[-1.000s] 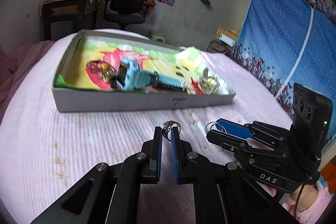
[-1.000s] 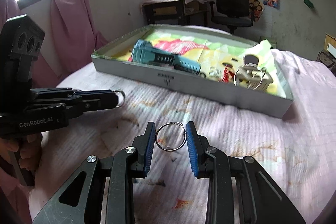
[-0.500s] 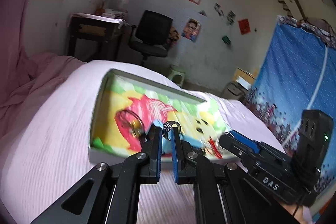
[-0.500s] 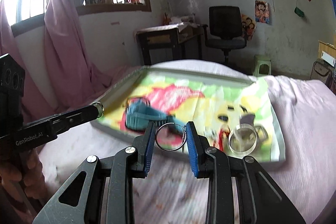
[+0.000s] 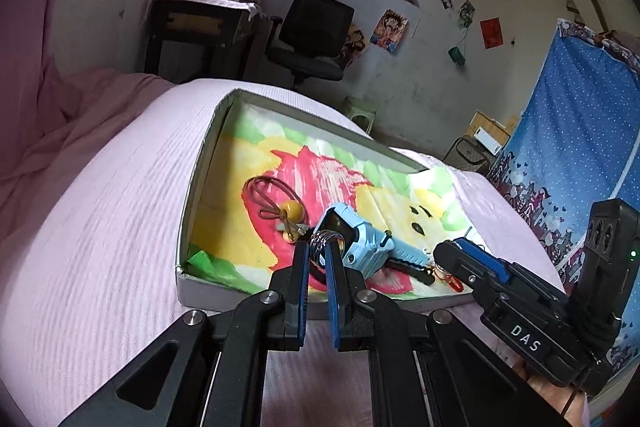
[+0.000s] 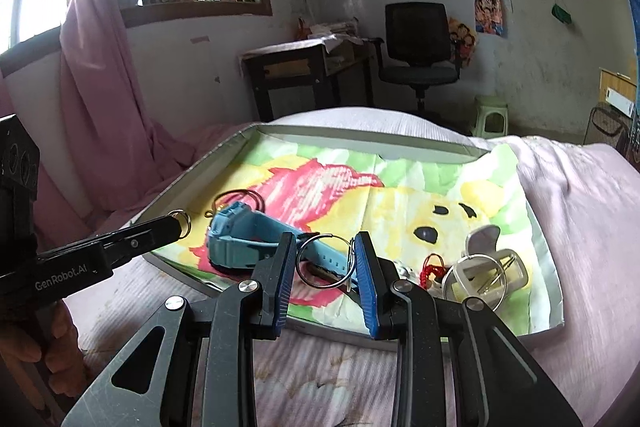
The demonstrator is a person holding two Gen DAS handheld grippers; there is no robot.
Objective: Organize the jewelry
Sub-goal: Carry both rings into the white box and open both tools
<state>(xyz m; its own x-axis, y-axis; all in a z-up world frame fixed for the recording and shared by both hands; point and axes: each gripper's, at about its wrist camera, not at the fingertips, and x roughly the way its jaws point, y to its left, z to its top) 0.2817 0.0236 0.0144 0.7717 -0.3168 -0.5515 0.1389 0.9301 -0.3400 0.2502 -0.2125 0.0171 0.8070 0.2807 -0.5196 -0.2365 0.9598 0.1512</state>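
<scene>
My left gripper [image 5: 317,251] is shut on a small coiled silver ring [image 5: 325,241], held over the near edge of the grey tray [image 5: 192,187]. My right gripper [image 6: 326,259] is shut on a large thin silver hoop [image 6: 325,259], held above the tray's front. The tray [image 6: 280,135] is lined with a colourful cloth. On it lie a light blue watch [image 5: 356,241], also in the right wrist view [image 6: 256,233], a brown hair tie with a yellow bead [image 5: 276,201], a red charm [image 6: 433,269] and silver bangles with a clip [image 6: 482,269].
The tray sits on a pink-white bedspread [image 5: 100,227]. My right gripper shows in the left wrist view [image 5: 452,253], my left in the right wrist view [image 6: 178,223]. A desk [image 6: 304,67], an office chair [image 6: 418,47] and a blue curtain [image 5: 580,131] stand beyond.
Both grippers have lifted off the bedspread and moved forward over the tray, each still holding its ring. The tray's contents now lie right below the fingertips.
</scene>
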